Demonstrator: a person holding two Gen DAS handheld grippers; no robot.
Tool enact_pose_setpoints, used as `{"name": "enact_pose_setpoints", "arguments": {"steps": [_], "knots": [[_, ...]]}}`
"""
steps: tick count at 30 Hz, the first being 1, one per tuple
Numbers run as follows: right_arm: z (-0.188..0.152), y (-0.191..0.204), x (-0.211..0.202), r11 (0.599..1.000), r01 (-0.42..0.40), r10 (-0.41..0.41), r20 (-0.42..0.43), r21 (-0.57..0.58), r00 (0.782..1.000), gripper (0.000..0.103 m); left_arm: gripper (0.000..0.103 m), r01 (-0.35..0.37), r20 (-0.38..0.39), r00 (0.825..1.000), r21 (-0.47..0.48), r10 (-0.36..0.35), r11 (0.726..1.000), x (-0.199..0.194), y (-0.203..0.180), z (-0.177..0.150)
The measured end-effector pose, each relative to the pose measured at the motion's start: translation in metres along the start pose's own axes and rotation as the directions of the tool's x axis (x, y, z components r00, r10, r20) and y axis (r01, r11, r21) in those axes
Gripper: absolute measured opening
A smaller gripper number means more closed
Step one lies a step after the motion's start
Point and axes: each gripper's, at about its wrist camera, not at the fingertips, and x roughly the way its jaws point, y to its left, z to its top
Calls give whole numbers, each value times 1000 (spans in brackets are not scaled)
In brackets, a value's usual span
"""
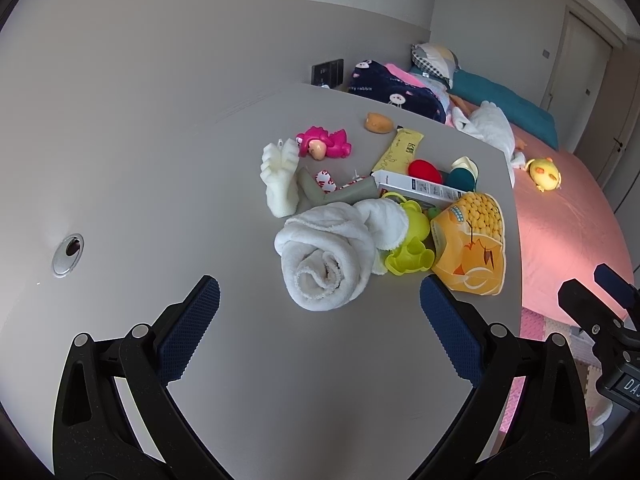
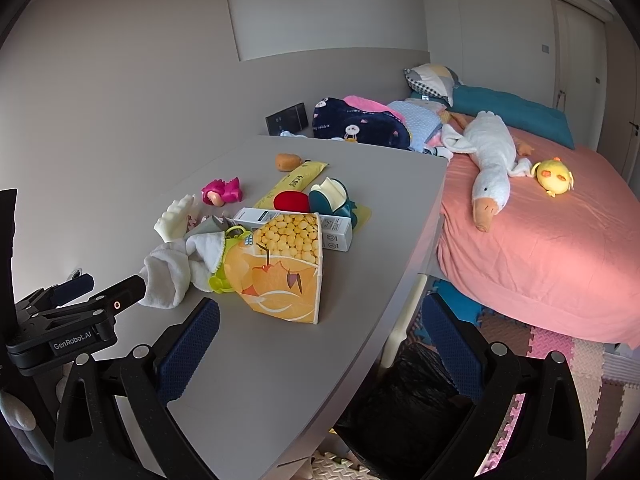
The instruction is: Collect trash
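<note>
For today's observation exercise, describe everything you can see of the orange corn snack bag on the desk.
The orange snack bag is a glossy, crinkled packet that looks like plastic film, printed with yellow corn kernels on its far half and an orange cartoon design on its near half. It lies flat near the right edge of the grey desk, at the near end of the clutter. A white carton sits at its far end and a lime-green plastic toy touches its left side. Neither gripper touches it.

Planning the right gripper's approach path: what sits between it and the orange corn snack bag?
Only bare grey table lies between the right gripper and the orange corn snack bag. The right wrist view shows this, with the jaws open.
</note>
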Motion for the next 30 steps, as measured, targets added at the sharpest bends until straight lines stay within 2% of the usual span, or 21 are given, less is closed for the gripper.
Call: {"name": "enact_pose_setpoints", "arguments": {"steps": [20, 30], "knots": [[-3, -2, 5, 1000, 0, 0, -14, -7, 1000, 100, 97, -12, -11, 1000, 5, 12, 1000, 4, 0, -2], [1, -3, 31, 997, -68, 68, -38, -20, 997, 100, 97, -20, -39, 999, -10, 20, 1000, 24, 7, 1]]}}
